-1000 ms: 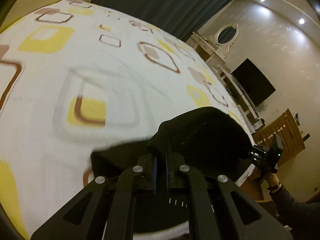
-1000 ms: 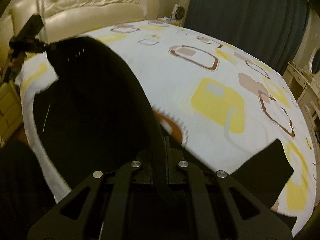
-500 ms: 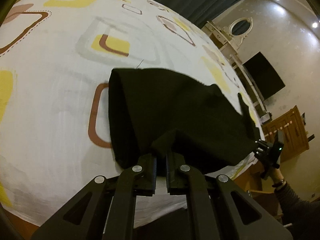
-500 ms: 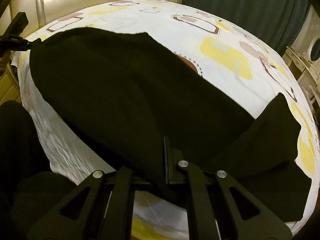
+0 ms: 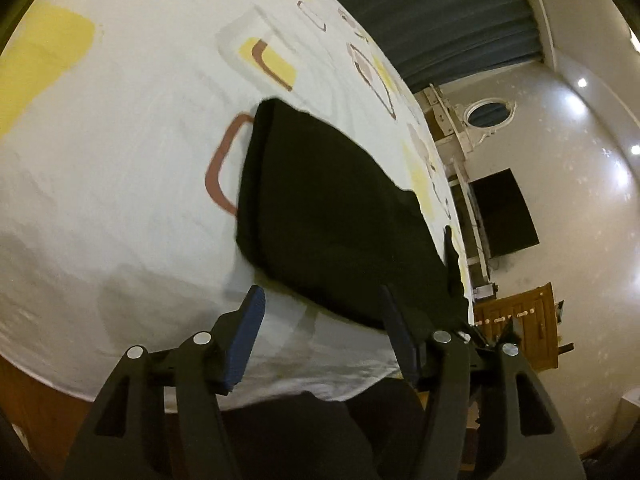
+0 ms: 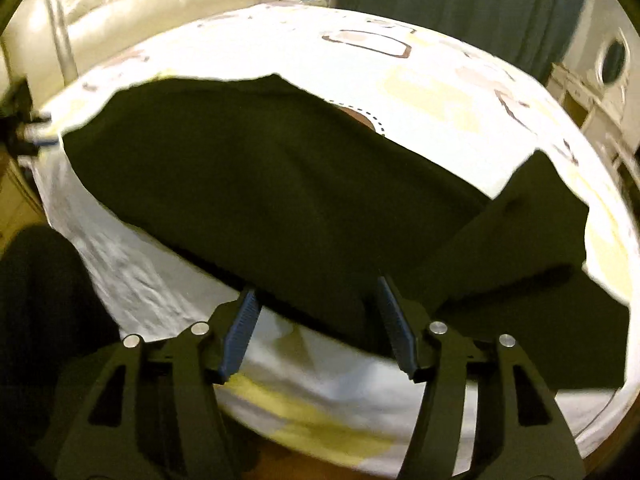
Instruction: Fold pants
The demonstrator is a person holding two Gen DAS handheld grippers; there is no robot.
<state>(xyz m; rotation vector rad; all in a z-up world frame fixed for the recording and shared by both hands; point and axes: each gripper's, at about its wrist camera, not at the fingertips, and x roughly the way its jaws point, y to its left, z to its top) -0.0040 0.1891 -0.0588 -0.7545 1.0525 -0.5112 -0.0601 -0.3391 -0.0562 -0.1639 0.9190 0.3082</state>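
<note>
Lying flat just ahead of both grippers, the black fabric pants (image 6: 280, 200) rest on the white bedsheet with yellow and brown squares (image 5: 120, 160), near its front edge. The left gripper (image 5: 320, 320) is released, fingers spread wide with nothing between them; the right gripper (image 6: 316, 312) is likewise spread and empty. Letting go here probably lets the fold settle. One section (image 6: 540, 240) sticks out to the right gripper's right, seemingly unfolded.

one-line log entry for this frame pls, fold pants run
left hand-held gripper: open, empty | right hand-held gripper: open, empty | black pants: lying on patterned bedsheet near its front edge, ungripped
</note>
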